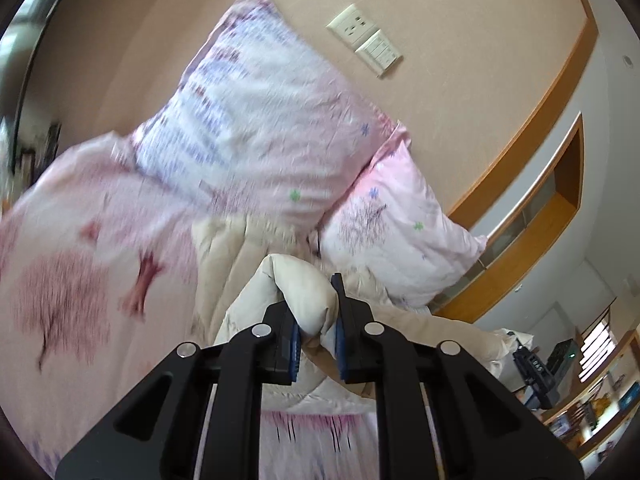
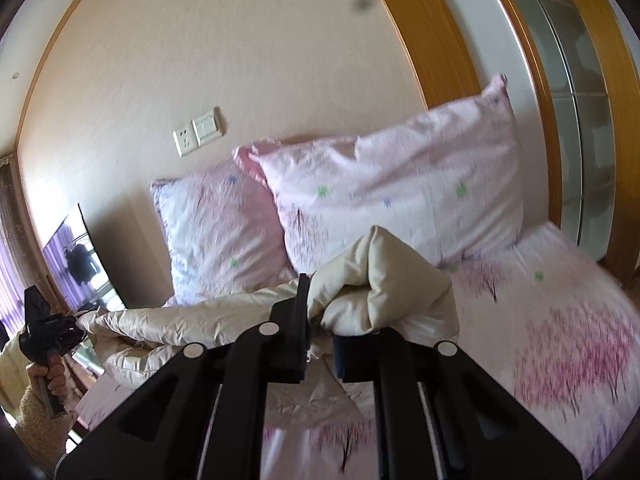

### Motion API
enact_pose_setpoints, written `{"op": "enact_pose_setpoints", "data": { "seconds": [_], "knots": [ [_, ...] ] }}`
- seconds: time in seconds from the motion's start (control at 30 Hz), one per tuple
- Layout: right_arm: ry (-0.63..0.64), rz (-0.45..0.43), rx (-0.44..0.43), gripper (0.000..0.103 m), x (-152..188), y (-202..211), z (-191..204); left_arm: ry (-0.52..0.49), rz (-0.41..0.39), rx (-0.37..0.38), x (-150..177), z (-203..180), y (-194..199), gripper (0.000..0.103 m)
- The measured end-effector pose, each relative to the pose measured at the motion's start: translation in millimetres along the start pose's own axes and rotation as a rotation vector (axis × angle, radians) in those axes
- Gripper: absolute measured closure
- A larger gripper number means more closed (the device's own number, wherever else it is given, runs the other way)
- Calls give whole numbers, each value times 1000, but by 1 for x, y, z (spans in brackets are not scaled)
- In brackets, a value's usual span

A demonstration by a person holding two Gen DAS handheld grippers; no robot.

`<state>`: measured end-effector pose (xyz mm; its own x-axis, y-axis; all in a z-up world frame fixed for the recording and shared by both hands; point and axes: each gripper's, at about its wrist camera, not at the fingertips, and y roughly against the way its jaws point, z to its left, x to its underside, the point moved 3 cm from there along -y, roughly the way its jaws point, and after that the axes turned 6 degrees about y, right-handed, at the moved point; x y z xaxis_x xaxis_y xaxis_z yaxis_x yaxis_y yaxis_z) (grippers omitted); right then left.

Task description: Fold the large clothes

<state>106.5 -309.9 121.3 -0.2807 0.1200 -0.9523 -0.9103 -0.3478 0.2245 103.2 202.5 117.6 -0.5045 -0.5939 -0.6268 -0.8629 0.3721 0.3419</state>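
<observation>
Bed (image 2: pixel 560 320) with pink pillows (image 2: pixel 400 200). Both tools, left tool (image 1: pixel 316 320) and right tool (image 2: pixel 320 320), pinch cream padded garment (image 2: pixel 384 280): soft, bulky, probably light; grip edges, not puffy middle.

Your right tool (image 2: pixel 320 312) is clamped on a bunched fold of the cream padded garment (image 2: pixel 384 280), lifted above the pink tree-print bed (image 2: pixel 560 340). The garment stretches left to your left tool (image 2: pixel 44 324), gripped in your hand (image 2: pixel 50 376). Two pillows (image 2: pixel 400 196) lean against the wall.
</observation>
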Motion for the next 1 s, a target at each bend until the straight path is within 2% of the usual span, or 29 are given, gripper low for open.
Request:
{"op": "enact_pose_setpoints", "data": {
  "seconds": [0.1,0.23,0.37,0.5,0.6,0.77,0.83,0.87,0.9,0.93,1.0],
  "knots": [
    [6,-32,27,92,-17,-26,0,7,-16,-12,-27,-1,-24,91],
    [26,-26,93,92,-21,-70,-5,66,-14,-25,-52,16,-69,91],
    [0,81,170,93,-11,-137,-21,106,21,-70,-57,39,-116,91],
    [-12,203,229,93,3,-194,-32,224,82,-124,-52,75,-163,91],
    [-26,274,251,93,14,-224,-38,280,106,-131,-48,91,-179,91],
    [-49,329,262,92,23,-254,-46,316,117,-121,-45,103,-193,90],
    [-89,353,263,83,25,-263,-53,355,127,-117,-46,109,-196,87],
    [-127,364,269,78,27,-270,-59,377,134,-111,-46,112,-198,79],
    [-162,369,261,62,28,-276,-63,396,140,-110,-47,114,-200,68],
    [-199,370,250,45,29,-279,-67,413,142,-106,-48,115,-201,63],
    [-269,345,232,34,26,-279,-76,416,138,-92,-51,113,-199,48]
  ]
}}
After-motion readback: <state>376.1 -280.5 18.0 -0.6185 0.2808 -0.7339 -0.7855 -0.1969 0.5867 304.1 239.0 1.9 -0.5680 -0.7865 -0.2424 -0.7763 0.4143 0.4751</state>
